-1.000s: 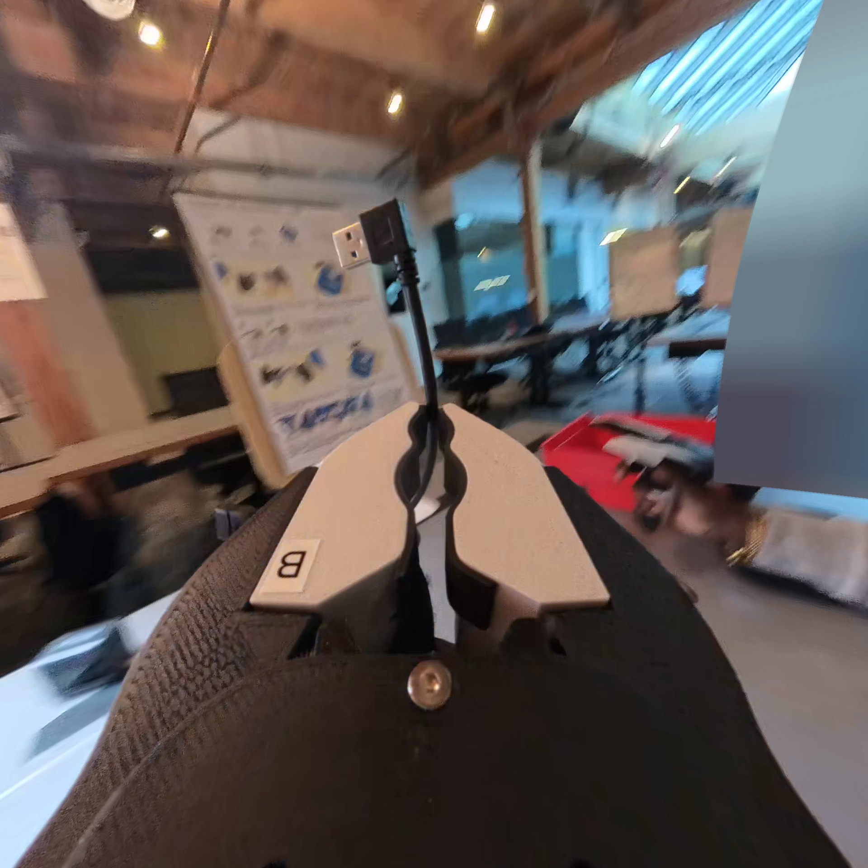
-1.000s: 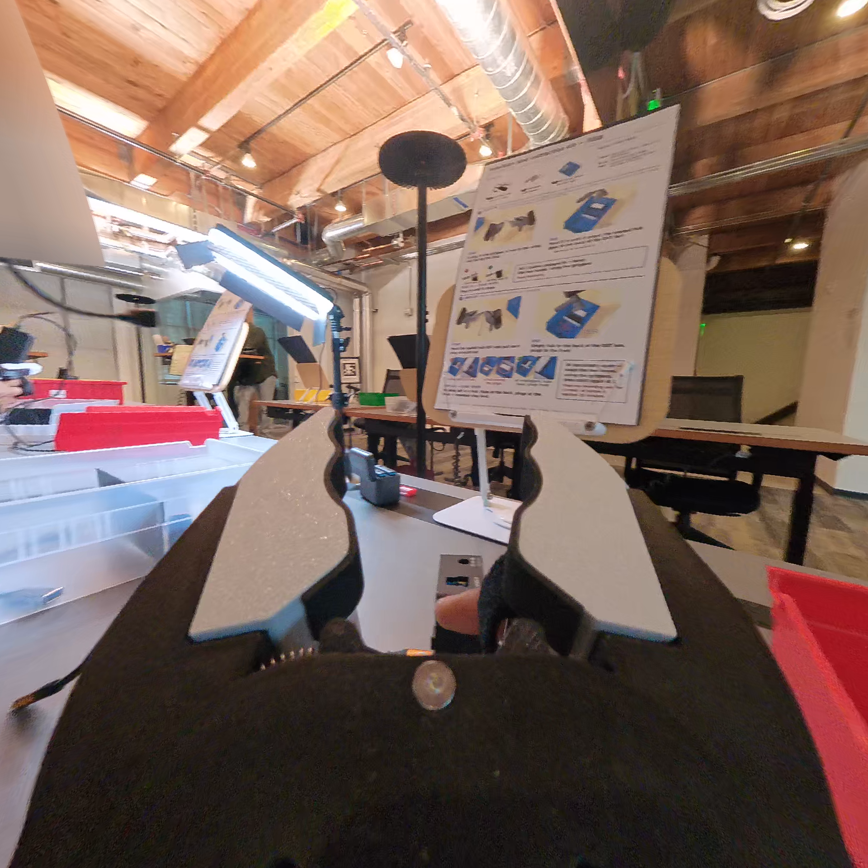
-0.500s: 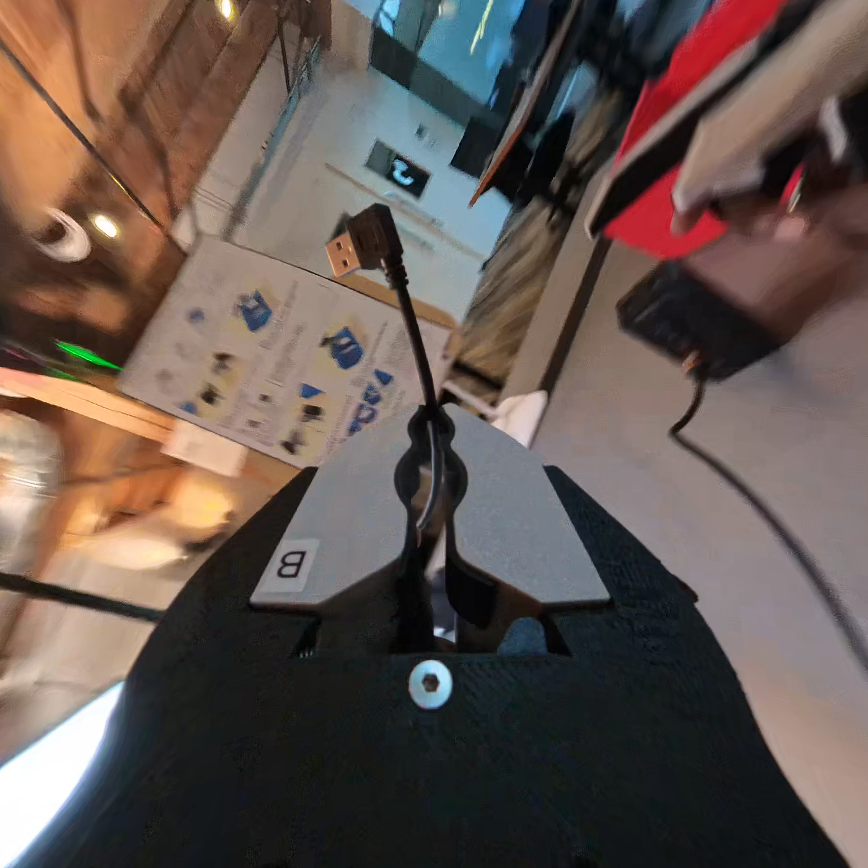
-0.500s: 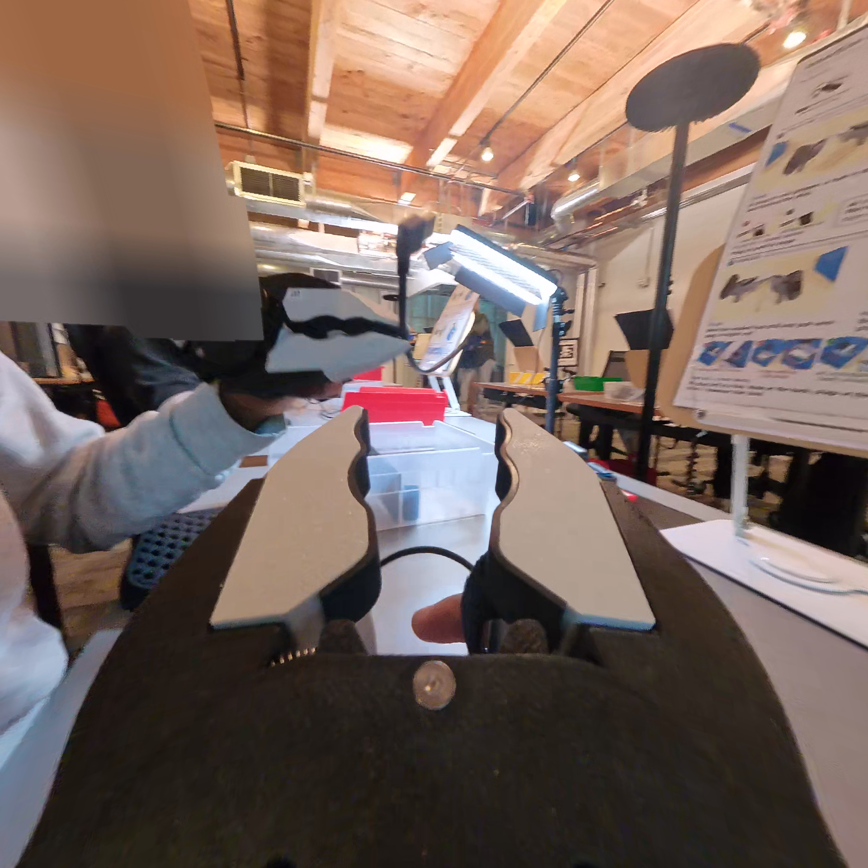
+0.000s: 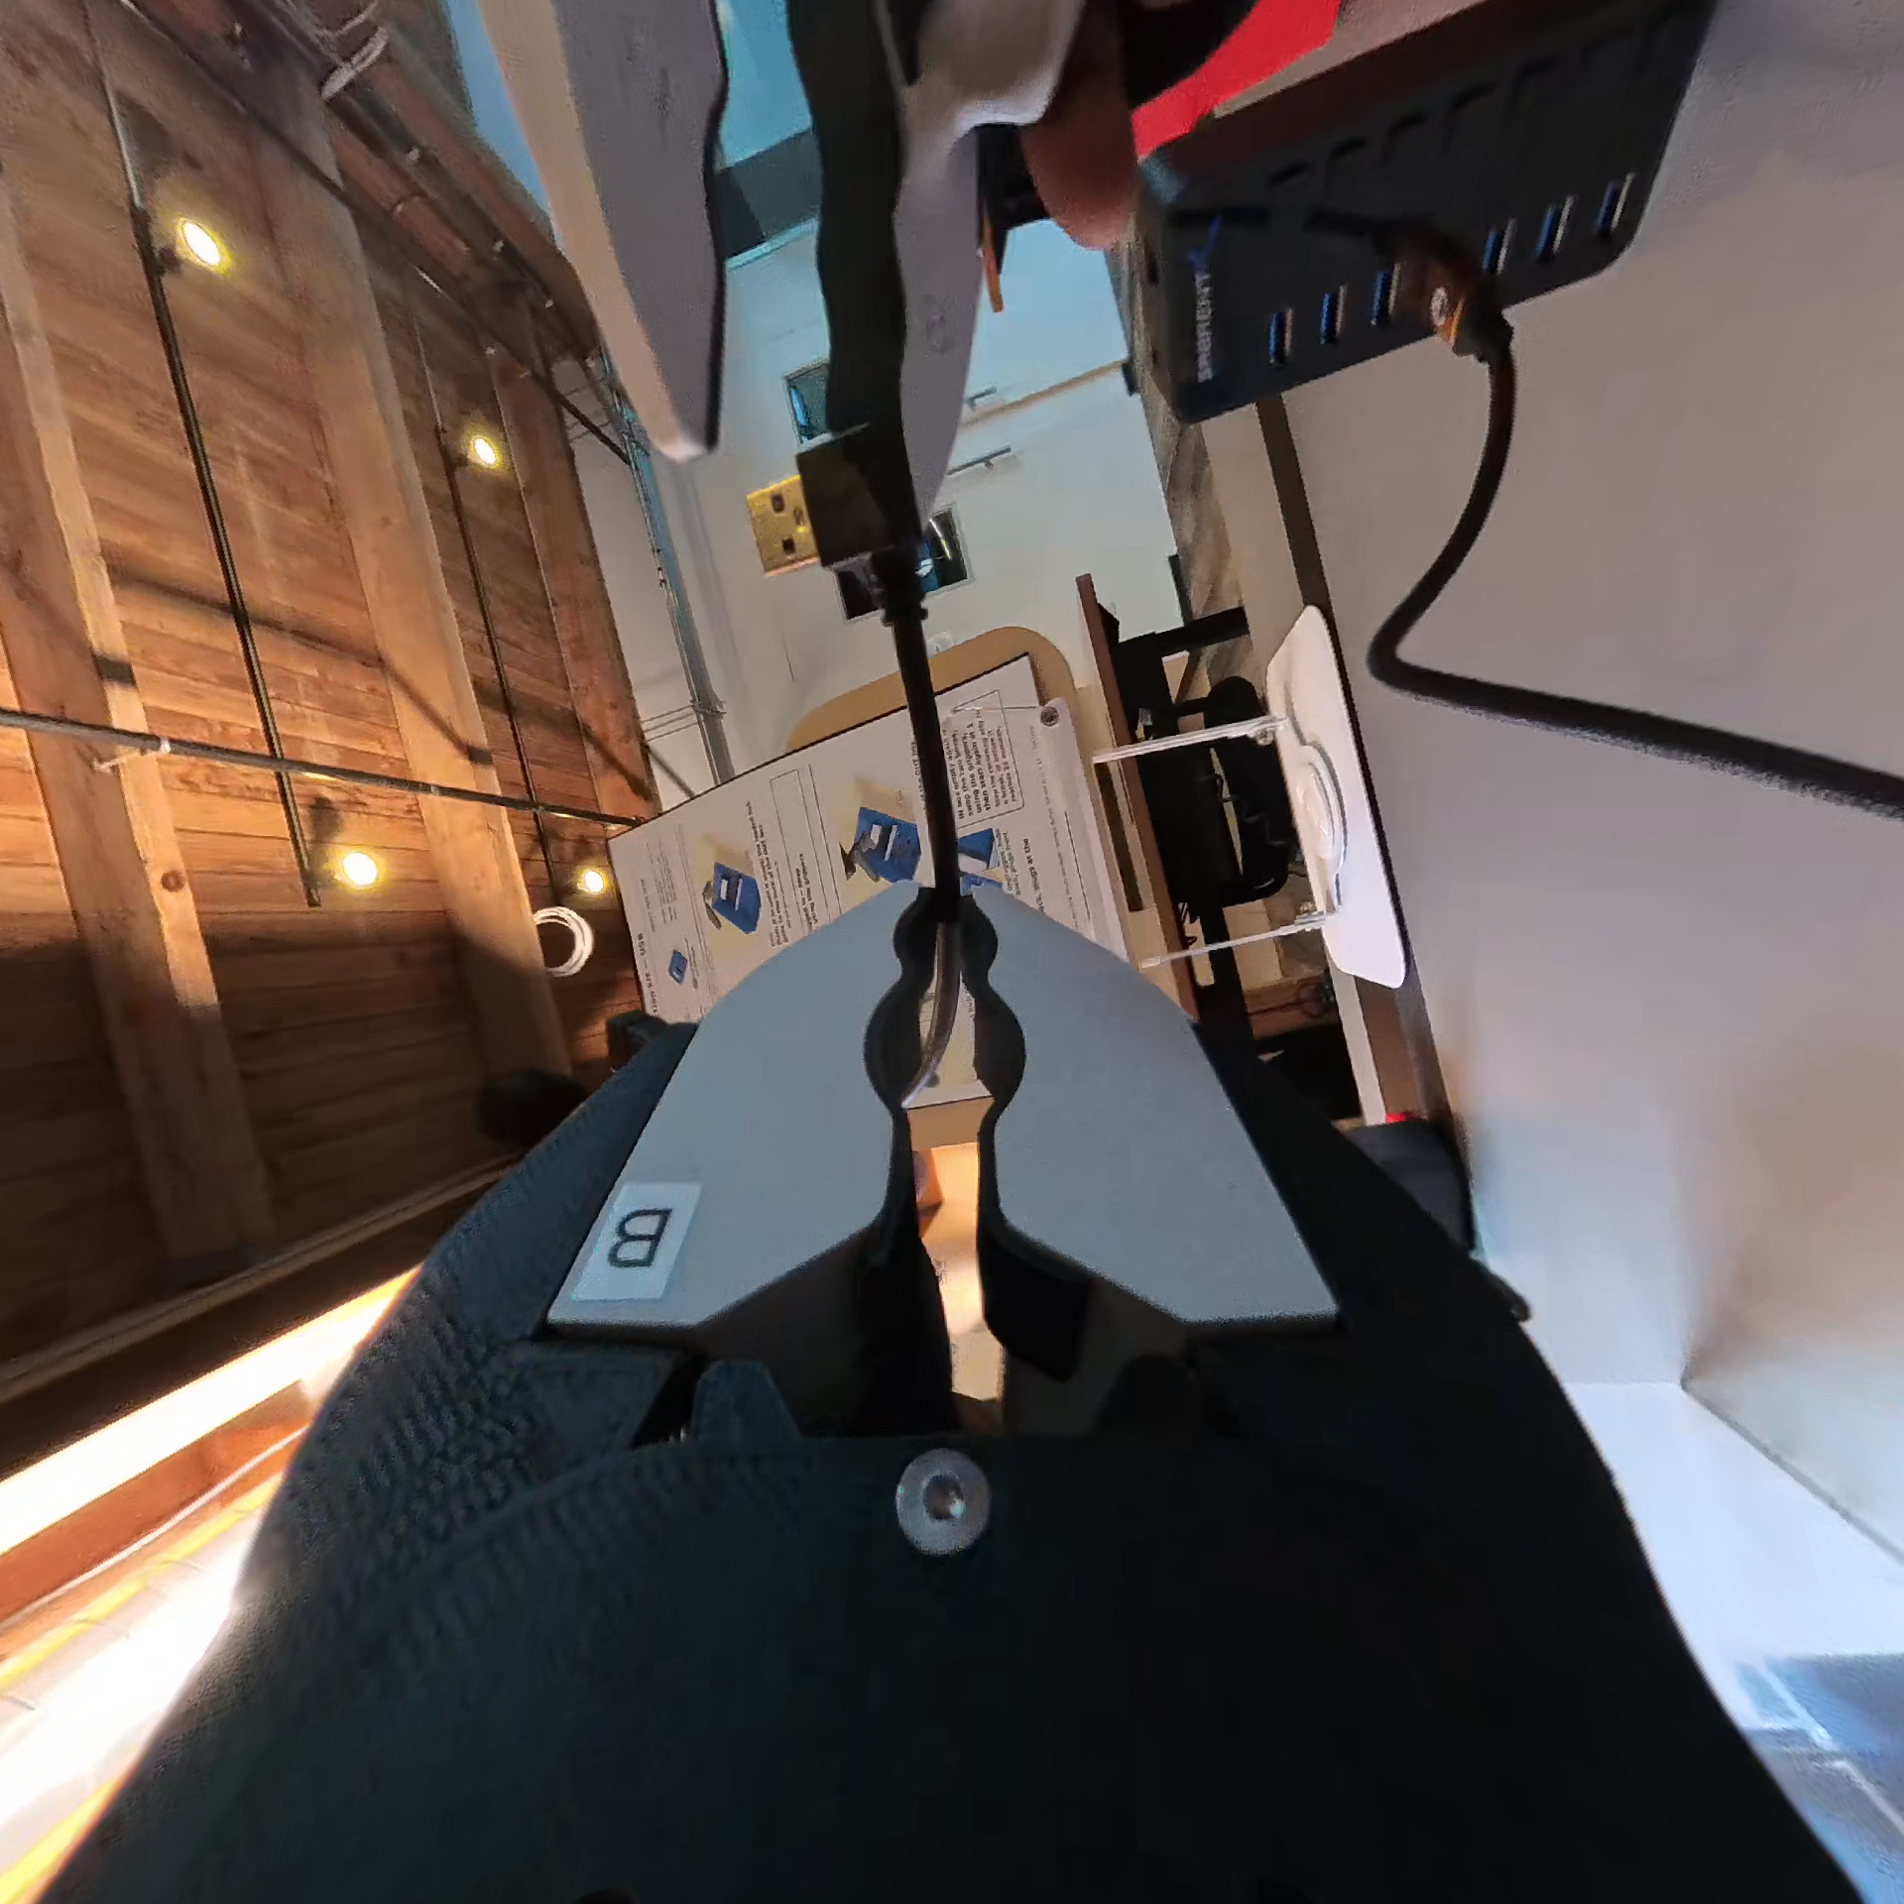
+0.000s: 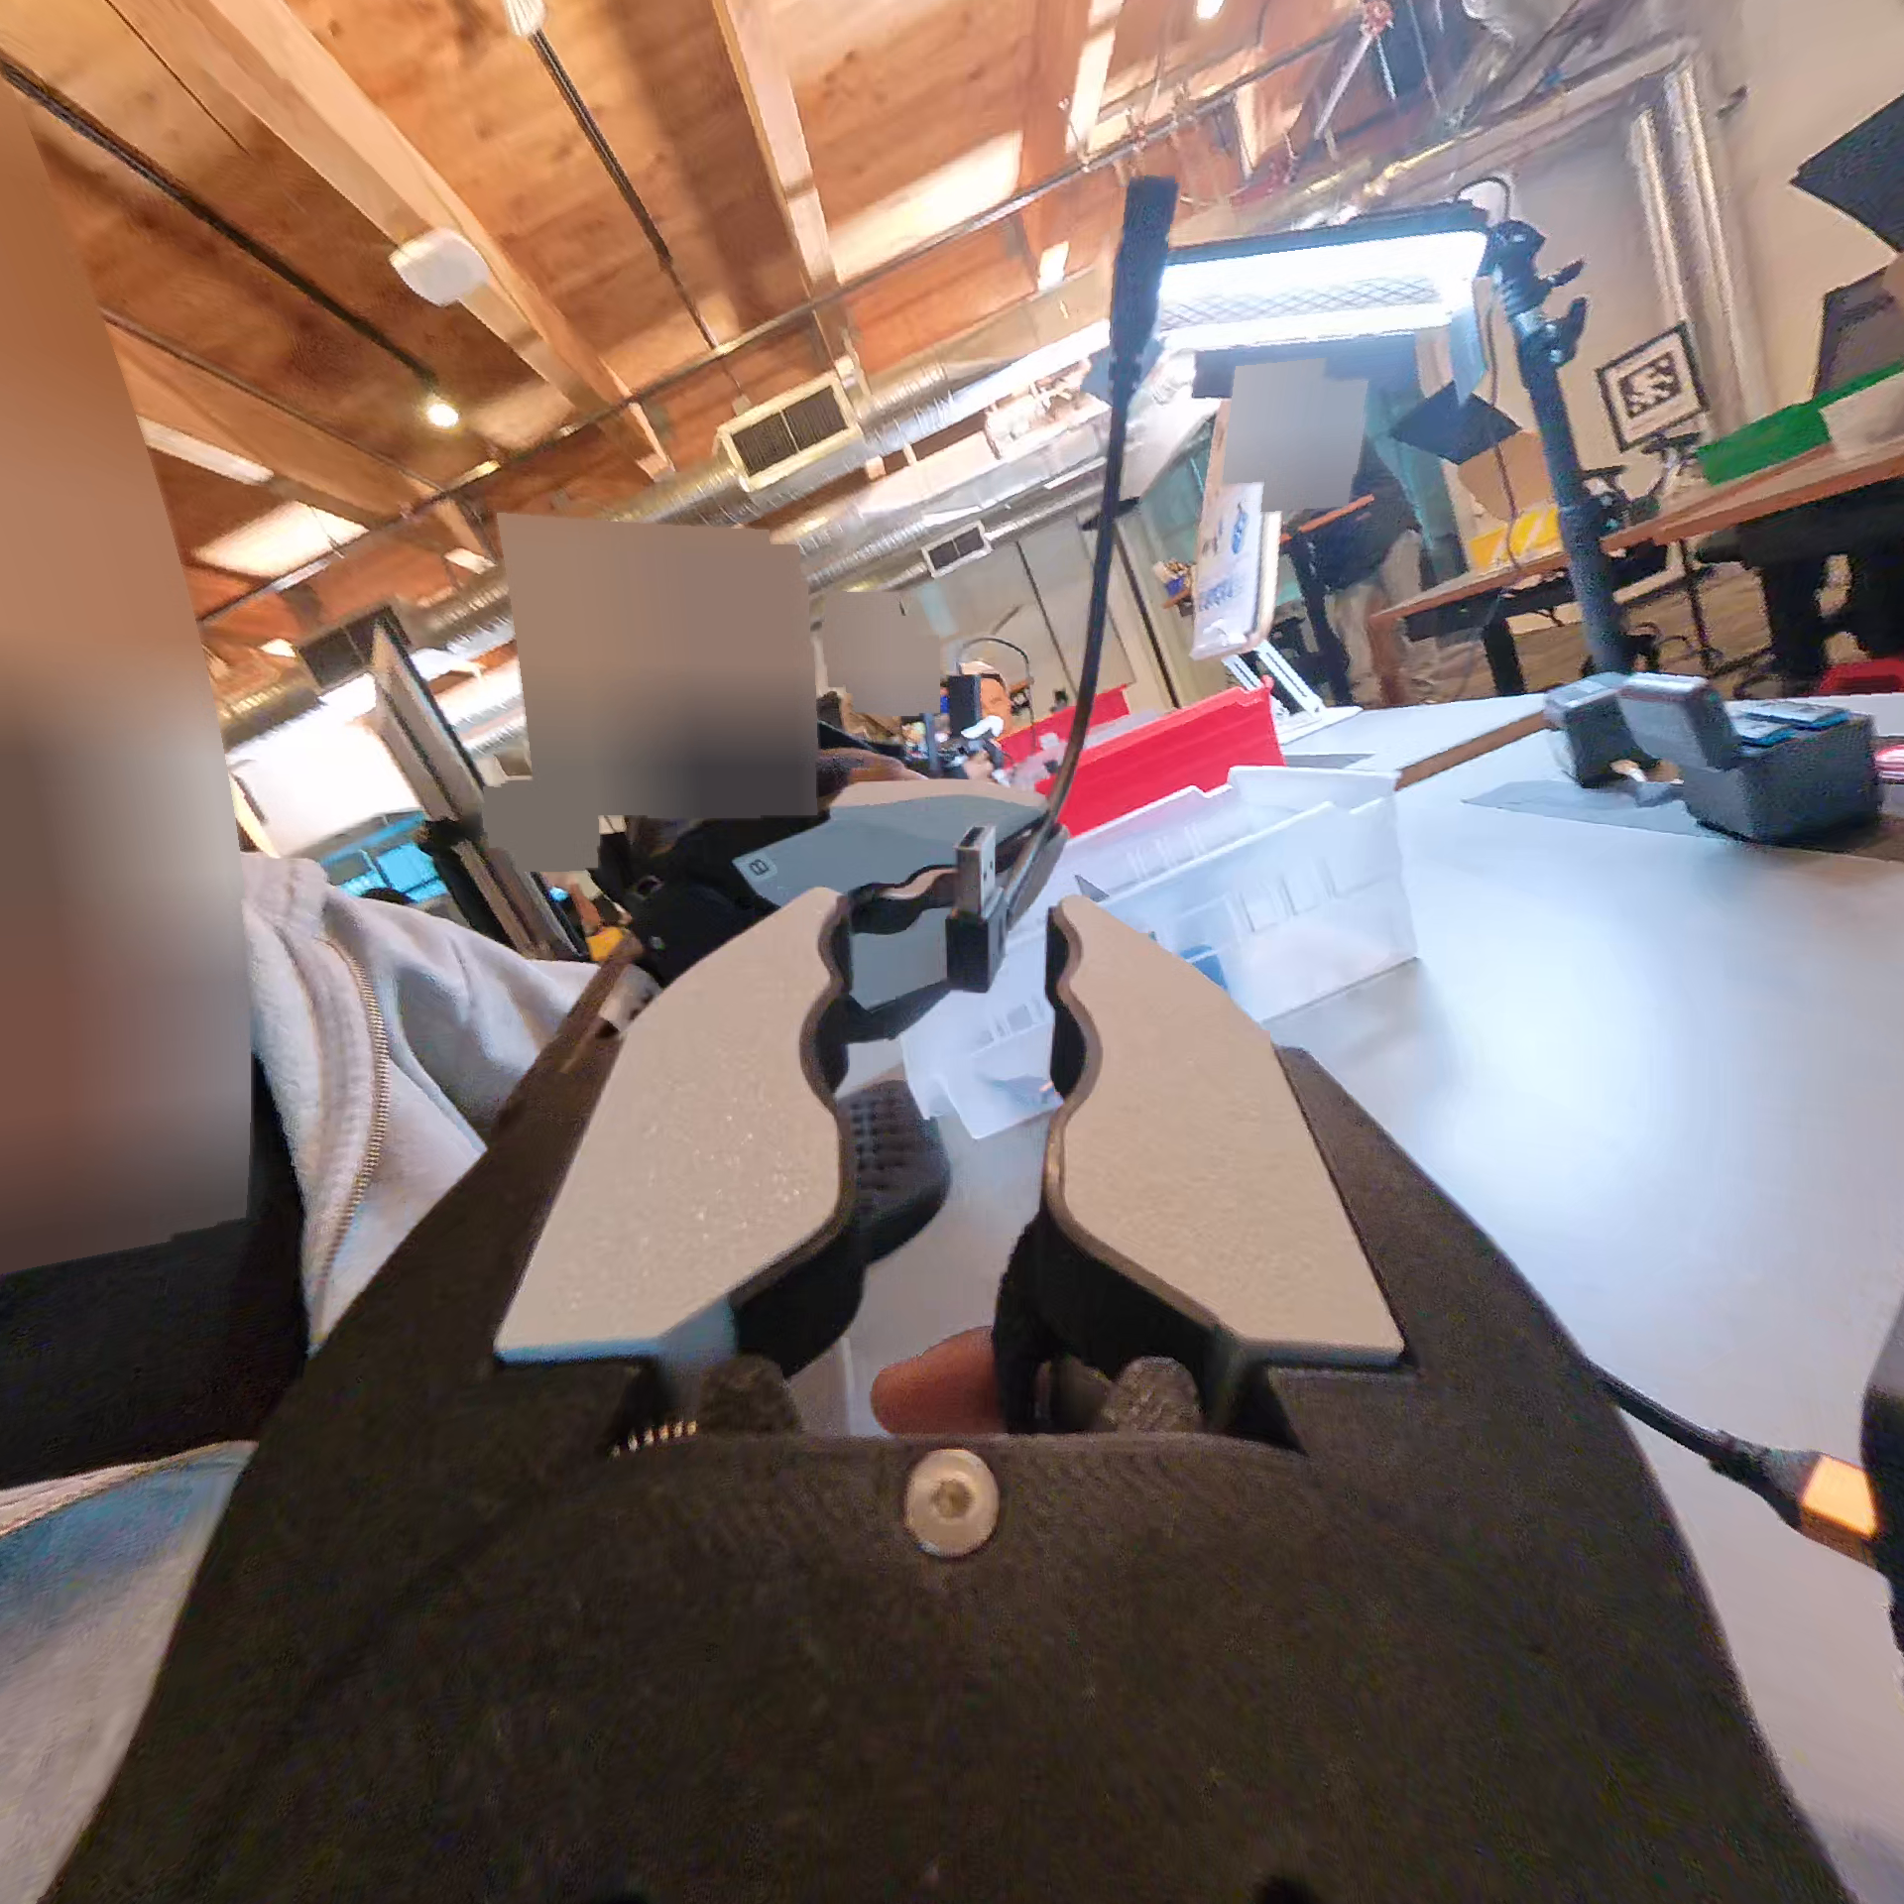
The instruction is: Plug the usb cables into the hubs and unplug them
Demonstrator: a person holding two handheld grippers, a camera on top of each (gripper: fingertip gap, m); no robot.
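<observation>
My left gripper (image 5: 943, 912) is shut on a thin black USB cable (image 5: 917, 721). Its right-angle plug (image 5: 824, 510), with a gold metal end, stands out past the tips. My right gripper (image 6: 948, 917) is open, and the same plug (image 6: 979, 896) sits between its fingertips without being clamped. The right gripper (image 5: 793, 433) also shows at the top of the left wrist view, straddling the plug. The left gripper's grey fingers (image 6: 907, 819) lie just behind the plug. A black USB hub (image 5: 1391, 206) with blue ports lies on the white table (image 5: 1649, 927), with one cable (image 5: 1442, 299) plugged in.
A clear plastic organiser (image 6: 1236, 876) and a red bin (image 6: 1164, 742) stand behind the grippers. A grey device (image 6: 1752, 762) sits far right on the table. An orange-tipped cable (image 6: 1834, 1509) lies at the lower right. An instruction board (image 5: 845, 845) stands on a white base. A person's grey sleeve (image 6: 361, 1030) is at left. The grippers' ends are close to 6 cm from one another.
My left gripper has rolled over and carried the plug up to my right gripper. The right gripper has swung left, and the plug now sits between its open fingers.
</observation>
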